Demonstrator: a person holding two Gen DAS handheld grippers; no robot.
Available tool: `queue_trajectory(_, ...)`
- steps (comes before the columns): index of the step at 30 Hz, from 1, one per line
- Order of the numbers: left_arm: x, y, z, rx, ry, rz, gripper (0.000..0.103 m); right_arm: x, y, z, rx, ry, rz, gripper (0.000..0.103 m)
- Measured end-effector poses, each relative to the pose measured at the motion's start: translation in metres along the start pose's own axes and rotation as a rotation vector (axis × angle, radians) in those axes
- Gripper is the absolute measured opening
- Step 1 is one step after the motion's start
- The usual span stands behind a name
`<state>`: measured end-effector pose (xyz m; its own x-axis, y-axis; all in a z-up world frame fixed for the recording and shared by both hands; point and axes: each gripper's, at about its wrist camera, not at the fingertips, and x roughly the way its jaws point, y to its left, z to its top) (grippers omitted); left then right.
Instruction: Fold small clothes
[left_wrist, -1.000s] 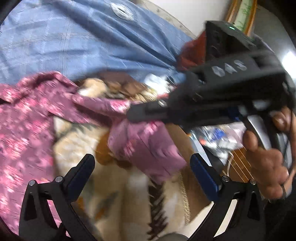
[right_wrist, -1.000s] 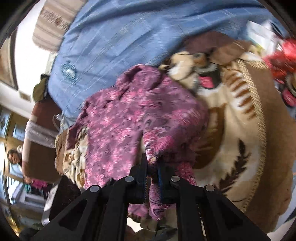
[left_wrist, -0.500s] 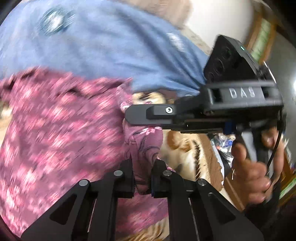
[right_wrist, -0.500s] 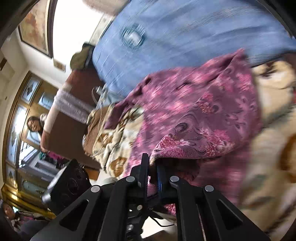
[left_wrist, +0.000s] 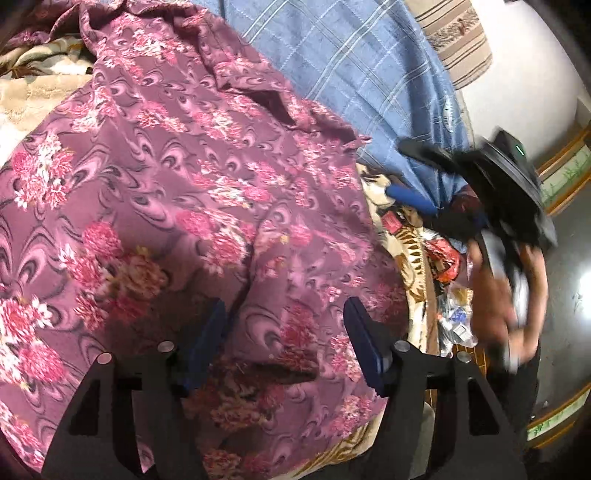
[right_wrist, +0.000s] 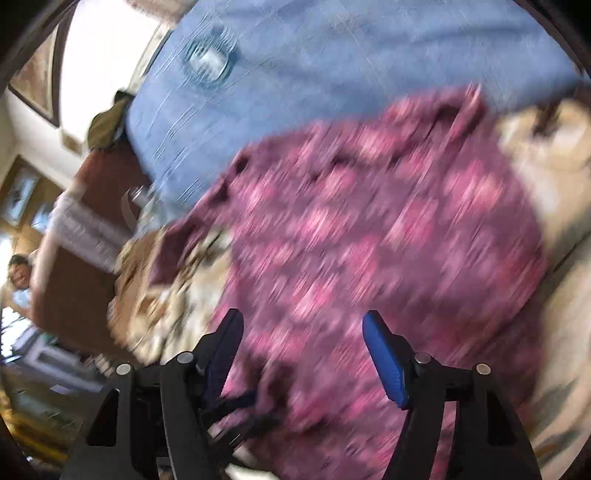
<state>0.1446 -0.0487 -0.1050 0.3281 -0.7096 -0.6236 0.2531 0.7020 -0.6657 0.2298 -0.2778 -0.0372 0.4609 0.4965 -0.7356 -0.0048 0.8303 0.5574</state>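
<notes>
My left tool (left_wrist: 282, 328) spread wide, nothing between pads, hovering over purple floral garment (left_wrist: 192, 206). My right tool (right_wrist: 303, 347) also spread, empty; its view motion-blurred, garment (right_wrist: 369, 240) pattern smeared. Garment lies spread on beige patterned blanket (left_wrist: 33, 99), lower edge hidden by tool arms. Blue checked bedcover (left_wrist: 354, 74) behind. Right tool (left_wrist: 443, 177) blurred in left view.

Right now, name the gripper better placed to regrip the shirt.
Left, probably. The left gripper is open right over the shirt in a sharp, steady view. The right gripper, also open, shows a motion-blurred view and sits off past the shirt's edge.
</notes>
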Motion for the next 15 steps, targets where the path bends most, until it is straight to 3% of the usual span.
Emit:
queue_trajectory(2,0.008,0.007,0.000,-0.021,0.019,0.020,0.061,0.018,-0.017,0.031,0.040,-0.019,-0.105,0.068)
queue_trajectory(3,0.012,0.009,-0.001,-0.033,0.025,0.020,0.053,0.031,-0.026,0.047,0.056,-0.023,-0.165,0.063)
queue_trajectory(6,0.017,0.011,-0.004,-0.025,0.039,0.028,0.035,0.055,-0.057,0.089,0.102,-0.053,-0.345,0.043)
queue_trajectory(9,0.025,0.011,-0.004,0.000,0.044,0.064,0.030,0.065,-0.080,0.116,0.155,-0.097,-0.491,0.039)
queue_trajectory(10,0.029,0.013,-0.004,-0.008,0.053,0.054,0.026,0.067,-0.084,0.121,0.147,-0.100,-0.530,0.035)
queue_trajectory(11,0.031,0.016,-0.005,-0.021,0.056,0.051,0.011,0.069,-0.086,0.125,0.142,-0.103,-0.558,0.031)
queue_trajectory(12,0.031,0.019,-0.005,-0.030,0.058,0.059,0.008,0.071,-0.091,0.128,0.145,-0.095,-0.587,0.009)
queue_trajectory(13,0.029,0.020,-0.005,-0.032,0.067,0.057,0.007,0.074,-0.092,0.131,0.145,-0.076,-0.594,0.002)
queue_trajectory(15,0.015,0.021,-0.005,-0.045,0.067,0.034,0.007,0.065,-0.087,0.134,0.130,-0.087,-0.583,0.002)
